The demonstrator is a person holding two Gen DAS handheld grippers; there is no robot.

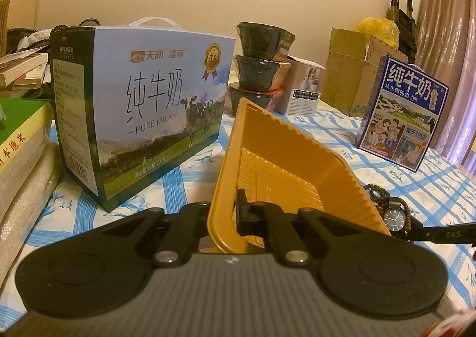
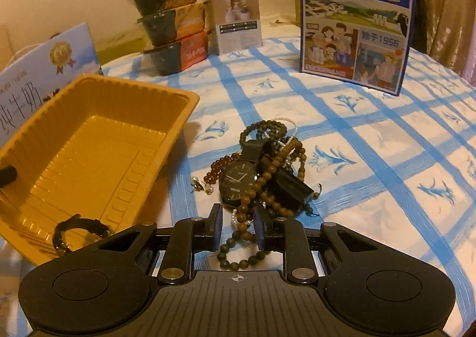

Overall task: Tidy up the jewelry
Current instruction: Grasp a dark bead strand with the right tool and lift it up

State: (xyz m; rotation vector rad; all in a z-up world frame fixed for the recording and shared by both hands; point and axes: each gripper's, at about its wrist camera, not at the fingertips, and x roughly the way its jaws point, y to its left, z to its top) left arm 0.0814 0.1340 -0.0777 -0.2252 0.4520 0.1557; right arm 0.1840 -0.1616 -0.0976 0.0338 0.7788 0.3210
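Left tongs pinch one yellow tray holding one bracelet; right tongs spread around bead strands; one watch.

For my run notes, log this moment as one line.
left gripper: shut on yellow tray rim | right gripper: open around bead bracelet | watch: on table

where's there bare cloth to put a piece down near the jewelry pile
Bare checked tablecloth lies right of the jewelry pile, running back to the small milk box. Another strip sits behind the pile, before the stacked bowls. It is crowded left of the pile: earrings, then the yellow tray, held by the left gripper.
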